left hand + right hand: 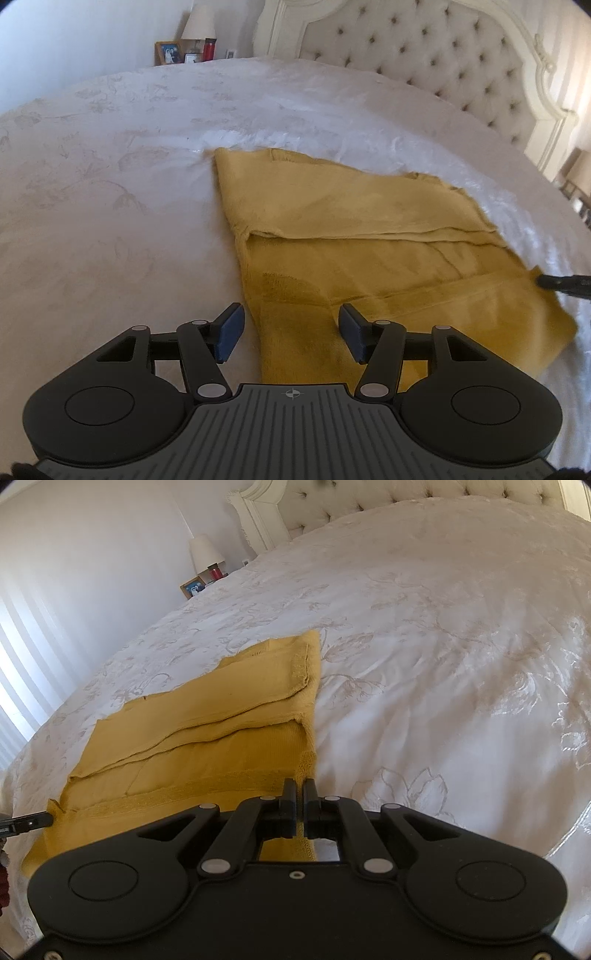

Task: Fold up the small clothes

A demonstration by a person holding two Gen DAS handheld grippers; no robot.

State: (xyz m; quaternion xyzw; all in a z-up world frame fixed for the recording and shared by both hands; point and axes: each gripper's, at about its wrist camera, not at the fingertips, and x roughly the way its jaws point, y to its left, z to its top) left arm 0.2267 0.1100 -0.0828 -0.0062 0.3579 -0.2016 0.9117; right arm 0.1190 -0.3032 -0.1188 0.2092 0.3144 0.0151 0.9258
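Lying under left tool (291, 334): garment (369, 236)

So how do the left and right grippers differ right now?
The left gripper stands open with nothing pinched, while the right gripper is shut on an edge of the yellow garment. The left sits over the garment's near-left corner, the right at its right edge. Both are black.

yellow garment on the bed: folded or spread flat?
Partly folded. The yellow garment lies on the bedspread with one layer doubled over another, its folded edge visible across the middle.
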